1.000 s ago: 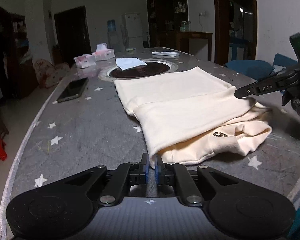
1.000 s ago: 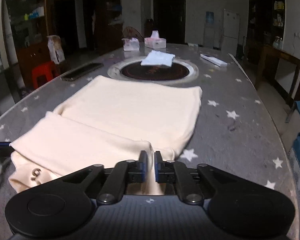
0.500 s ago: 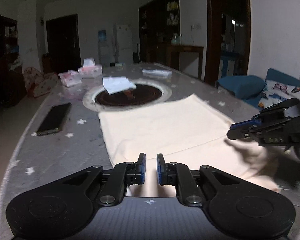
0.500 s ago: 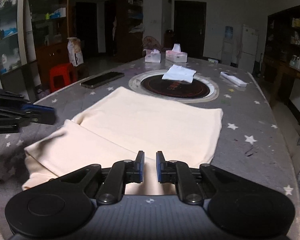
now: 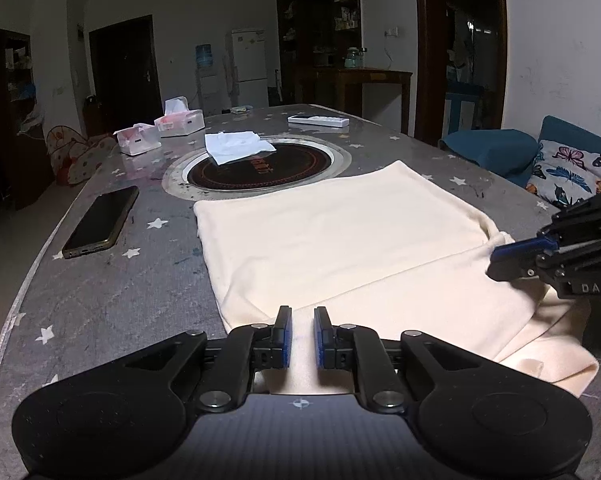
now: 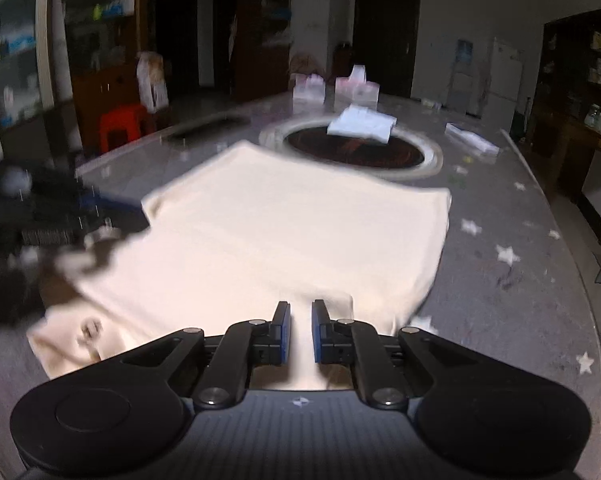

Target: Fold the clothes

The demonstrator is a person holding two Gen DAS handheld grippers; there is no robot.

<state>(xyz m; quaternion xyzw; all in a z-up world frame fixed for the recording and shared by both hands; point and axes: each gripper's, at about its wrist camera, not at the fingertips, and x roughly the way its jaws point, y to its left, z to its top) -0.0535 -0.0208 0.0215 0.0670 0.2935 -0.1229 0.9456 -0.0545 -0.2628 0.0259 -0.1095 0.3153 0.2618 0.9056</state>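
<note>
A cream garment [image 5: 340, 248] lies folded flat on the grey star-patterned table [image 5: 112, 292], its near part doubled over. It also shows in the right wrist view [image 6: 284, 240], blurred. My left gripper [image 5: 299, 332] hovers over the garment's near left edge, jaws slightly apart with nothing between them. My right gripper [image 6: 300, 334] hovers over the near right edge, jaws slightly apart and empty. It shows from the side in the left wrist view [image 5: 540, 256]. The left gripper shows blurred at the left of the right wrist view [image 6: 80, 216].
A black phone [image 5: 102, 220] lies left of the garment. A round inset hotplate [image 5: 256, 166] with a white cloth [image 5: 236, 146] sits beyond it. Tissue boxes [image 5: 178, 120] and a remote [image 5: 318, 121] are at the far end. Blue cushions [image 5: 496, 152] lie off the right edge.
Both grippers let go of the garment's folded edge, opened slightly and rose. The fold now lies flat on the table. The right wrist view is blurred by motion.
</note>
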